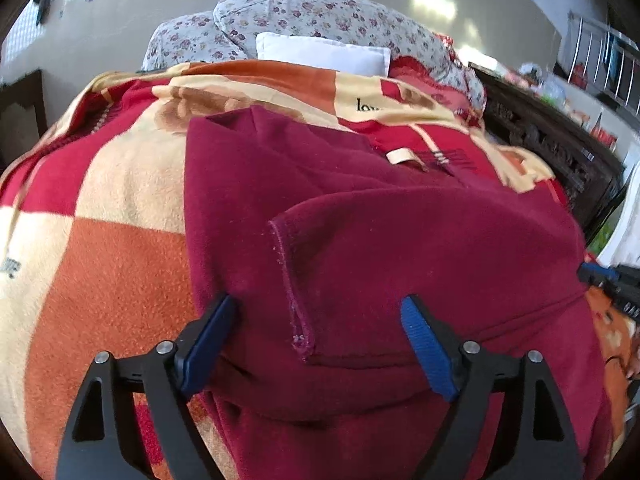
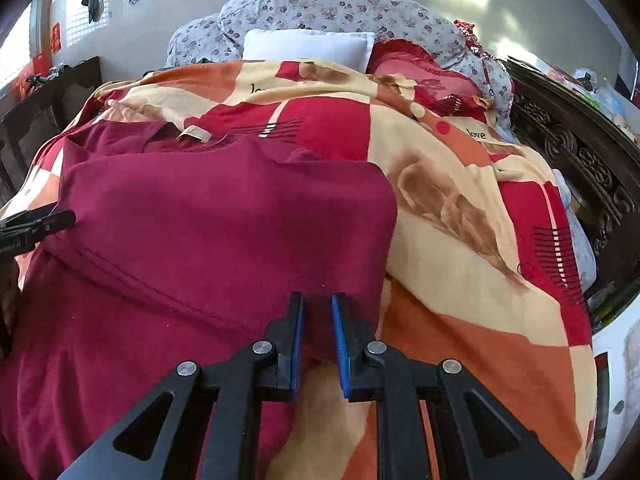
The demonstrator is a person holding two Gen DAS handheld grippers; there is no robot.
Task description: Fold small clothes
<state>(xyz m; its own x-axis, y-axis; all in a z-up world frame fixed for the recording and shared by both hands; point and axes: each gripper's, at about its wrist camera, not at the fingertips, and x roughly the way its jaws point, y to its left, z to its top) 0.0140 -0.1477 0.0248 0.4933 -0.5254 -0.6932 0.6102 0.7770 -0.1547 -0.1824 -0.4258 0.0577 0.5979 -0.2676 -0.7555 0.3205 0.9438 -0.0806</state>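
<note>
A maroon shirt (image 1: 360,240) lies on a bed blanket, partly folded, with a sleeve hem laid over its middle and a beige neck label (image 1: 402,157) at the far end. My left gripper (image 1: 318,306) is open, its blue pads straddling the shirt's near left part. In the right wrist view the shirt (image 2: 200,232) fills the left half. My right gripper (image 2: 317,304) is shut on the shirt's near right edge, cloth pinched between the pads. The right gripper also shows at the right edge of the left wrist view (image 1: 612,280); the left gripper shows at the left edge of the right wrist view (image 2: 36,228).
The blanket (image 2: 460,240) is checked red, orange and cream. A white pillow (image 2: 308,46) and floral bedding (image 2: 340,8) lie at the head. A dark carved bed frame (image 2: 580,160) runs along the right side.
</note>
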